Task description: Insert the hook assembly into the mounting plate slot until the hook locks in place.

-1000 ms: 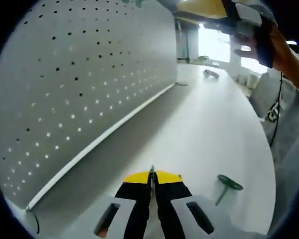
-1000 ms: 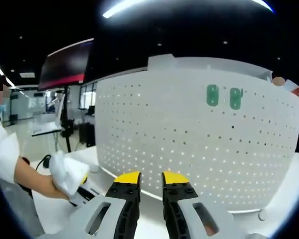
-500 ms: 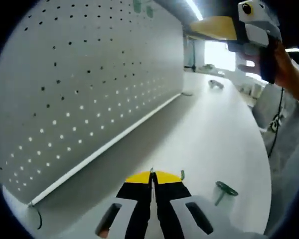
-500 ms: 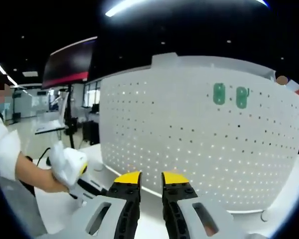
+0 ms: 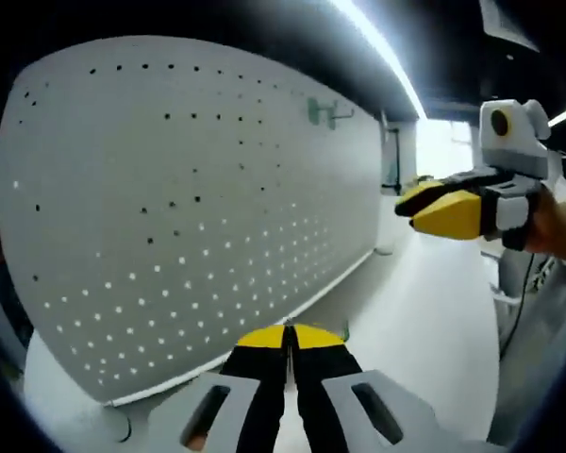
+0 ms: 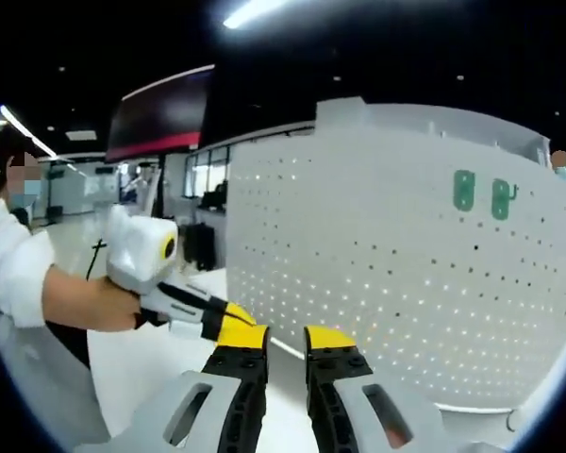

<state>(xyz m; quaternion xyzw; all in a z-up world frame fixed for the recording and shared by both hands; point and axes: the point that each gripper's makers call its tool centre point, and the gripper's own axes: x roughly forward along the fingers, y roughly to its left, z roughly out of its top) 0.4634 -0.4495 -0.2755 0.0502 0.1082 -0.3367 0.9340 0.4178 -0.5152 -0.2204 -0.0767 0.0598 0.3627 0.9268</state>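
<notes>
Left to right. Left gripper (image 5: pixel 288 332): jaws pressed together, nothing visible between them, raised and aimed at the pegboard (image 5: pixel 170 217). In the right gripper view it comes in from the left (image 6: pixel 228 319), held in a person's hand (image 6: pixel 94 304), close beside the right gripper's tips.

Right gripper (image 6: pixel 285 337): jaws narrowly apart, a slim gap, empty. In the left gripper view it comes in from the right (image 5: pixel 424 203), up off the table (image 5: pixel 424 330), also pointed toward the board.

Task thing: two green hooks (image 6: pixel 481 193) sit side by side high on the board, upper right in the right gripper view; in the left gripper view they are small, near the far top edge (image 5: pixel 323 112). Too small to tell whether either is fully locked.

Progress, my read: neither gripper carries a hook, and neither is touching the board. If those two are the hooks in question, insertion looks done and only a lock check remains. If another hook is meant, pickup and insertion are both still open. Can't settle which from here.
</notes>
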